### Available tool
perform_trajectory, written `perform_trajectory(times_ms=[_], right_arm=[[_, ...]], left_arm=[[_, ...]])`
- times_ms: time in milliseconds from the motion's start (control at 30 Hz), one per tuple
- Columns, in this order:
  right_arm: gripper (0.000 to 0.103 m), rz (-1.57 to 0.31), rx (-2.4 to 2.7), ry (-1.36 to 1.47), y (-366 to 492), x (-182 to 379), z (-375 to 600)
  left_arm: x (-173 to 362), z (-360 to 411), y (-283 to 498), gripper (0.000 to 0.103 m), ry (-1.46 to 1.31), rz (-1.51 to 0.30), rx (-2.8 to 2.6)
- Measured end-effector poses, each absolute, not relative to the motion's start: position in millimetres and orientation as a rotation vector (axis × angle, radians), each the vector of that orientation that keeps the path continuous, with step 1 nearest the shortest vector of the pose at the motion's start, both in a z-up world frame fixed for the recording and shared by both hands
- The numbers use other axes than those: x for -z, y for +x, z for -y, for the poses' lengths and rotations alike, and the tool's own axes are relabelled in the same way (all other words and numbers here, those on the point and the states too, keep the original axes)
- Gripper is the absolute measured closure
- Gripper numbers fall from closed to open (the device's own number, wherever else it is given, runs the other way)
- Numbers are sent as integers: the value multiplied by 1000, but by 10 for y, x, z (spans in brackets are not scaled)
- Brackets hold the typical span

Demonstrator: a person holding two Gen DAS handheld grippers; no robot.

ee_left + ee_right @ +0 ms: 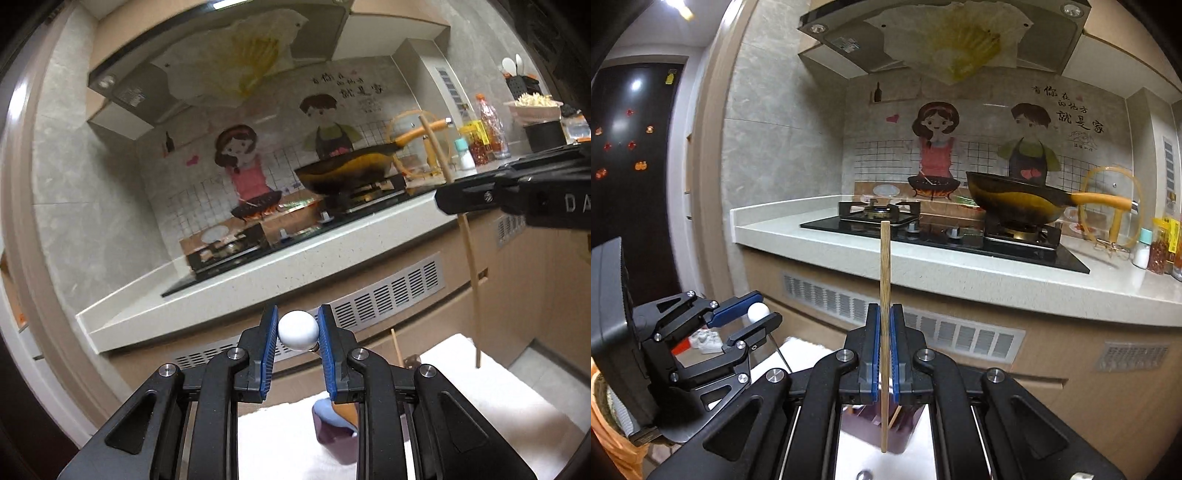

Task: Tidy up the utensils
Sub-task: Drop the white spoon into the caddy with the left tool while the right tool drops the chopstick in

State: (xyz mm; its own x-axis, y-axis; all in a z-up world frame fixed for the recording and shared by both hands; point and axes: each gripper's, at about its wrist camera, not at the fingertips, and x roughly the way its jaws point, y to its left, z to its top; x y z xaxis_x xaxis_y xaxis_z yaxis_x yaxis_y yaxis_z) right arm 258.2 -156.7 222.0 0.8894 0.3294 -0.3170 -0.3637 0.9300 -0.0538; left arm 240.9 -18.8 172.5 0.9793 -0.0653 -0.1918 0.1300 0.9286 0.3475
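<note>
The right hand-held gripper (882, 354) pinches an upright wooden chopstick (884, 295) between its pads; the left hand-held gripper (297, 332) clamps a white round-ended utensil (298, 329). Keep both grips firm and level, clearing the tabletop (960, 275) edge ahead.

White towel (498, 398) bears a purple container (334, 424).

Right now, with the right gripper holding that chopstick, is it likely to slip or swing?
The chopstick looks stiff and light: thin, straight wood. The right gripper pinches it mid-length, upright, so it may pivot if bumped. Its smooth, narrow surface against the pads could probably slide under a jolt.
</note>
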Motion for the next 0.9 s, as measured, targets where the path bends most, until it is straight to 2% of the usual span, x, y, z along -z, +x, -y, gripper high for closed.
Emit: perform_trajectory(times_ms=[400, 633, 833, 900], right_arm=[[99, -488, -334, -69, 3693, -1264, 1502], [98, -683, -370, -18, 4108, -524, 1467], [98, -762, -373, -28, 4151, -192, 1452], [94, -755, -351, -47, 4083, -180, 1470]], left_arm=[[-809, 268, 3544, 80, 424, -400, 164], [-319, 369, 3959, 80, 369, -559, 250], [-145, 262, 4139, 79, 229, -655, 290], [-197, 116, 4113, 79, 171, -668, 277]])
